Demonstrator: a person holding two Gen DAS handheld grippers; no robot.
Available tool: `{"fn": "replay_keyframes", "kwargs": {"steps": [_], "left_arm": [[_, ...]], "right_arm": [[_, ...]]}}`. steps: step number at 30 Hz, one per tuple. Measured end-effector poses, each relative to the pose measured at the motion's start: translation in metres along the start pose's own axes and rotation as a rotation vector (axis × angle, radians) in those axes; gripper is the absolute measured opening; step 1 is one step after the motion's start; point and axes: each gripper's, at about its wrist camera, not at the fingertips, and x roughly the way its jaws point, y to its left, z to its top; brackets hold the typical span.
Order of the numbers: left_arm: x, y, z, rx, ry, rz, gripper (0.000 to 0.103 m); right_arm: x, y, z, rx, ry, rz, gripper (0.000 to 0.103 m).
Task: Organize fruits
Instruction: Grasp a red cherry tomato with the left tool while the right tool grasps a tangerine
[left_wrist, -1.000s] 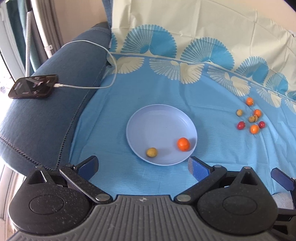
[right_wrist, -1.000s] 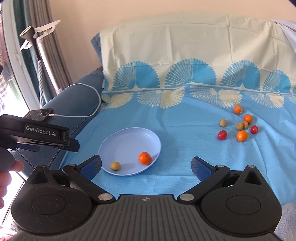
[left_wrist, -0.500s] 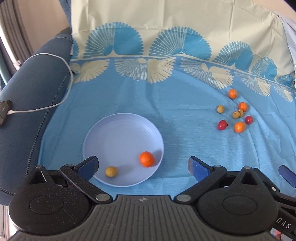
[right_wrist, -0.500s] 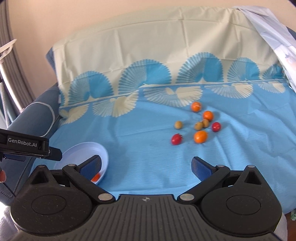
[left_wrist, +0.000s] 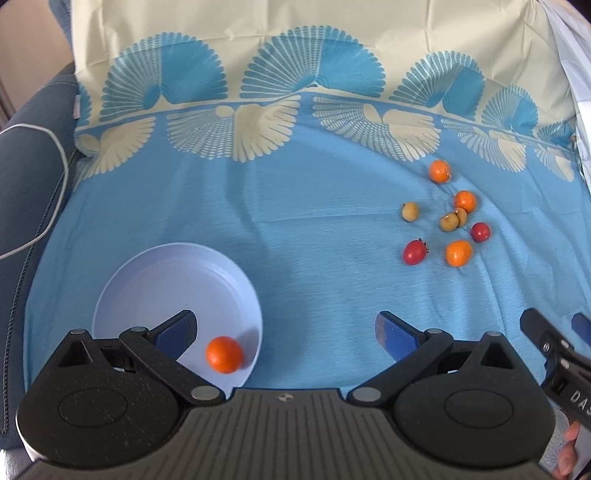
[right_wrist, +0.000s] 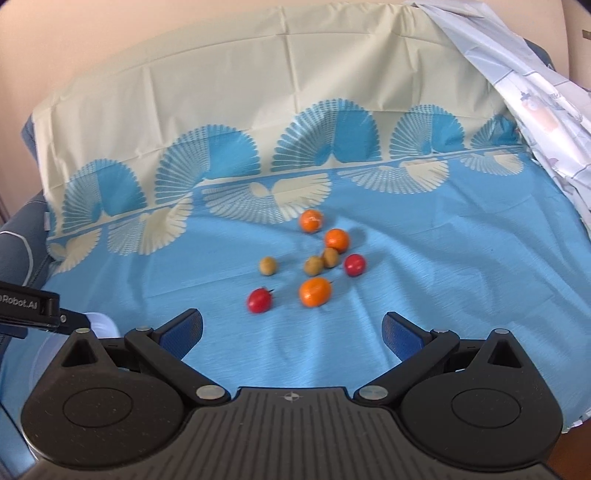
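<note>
Right wrist view: the loose fruits (right_wrist: 314, 264) cluster mid-cloth (right_wrist: 443, 295), well apart from the plate (left_wrist: 155, 273) near its left edge, which holds an orange fruit (left_wrist: 224, 354). Left gripper (left_wrist: 284, 332) and right gripper (right_wrist: 291, 328) both gape empty.

We see bare cloth (right_wrist: 424, 295) between our right gripper (right_wrist: 291, 326) and the fruit cluster (right_wrist: 314, 266); the fruits crowd together, two brown ones touching.

plate (left_wrist: 155, 280) near rim hidden | left tool (right_wrist: 29, 308) cropped, apparently
</note>
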Motion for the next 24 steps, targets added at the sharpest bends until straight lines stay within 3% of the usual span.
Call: {"fn": "replay_keyframes", "kwargs": {"steps": [6, 11, 22, 24], "left_arm": [[0.039, -0.028, 0.016, 0.052, 0.023, -0.045, 0.103], [0.079, -0.060, 0.032, 0.143, 0.022, -0.057, 0.103], [0.157, -0.118, 0.059, 0.312, 0.063, -0.169, 0.102], [0.162, -0.123, 0.063, 0.314, 0.074, -0.195, 0.096]], "right_arm": [[0.038, -0.023, 0.005, -0.040, -0.009, -0.069, 0.102], [0.082, -0.035, 0.002, -0.098, 0.034, -0.104, 0.102], [0.171, -0.037, -0.003, -0.248, 0.118, -0.025, 0.102], [0.182, -0.033, -0.002, -0.265, 0.125, 0.000, 0.102]]}}
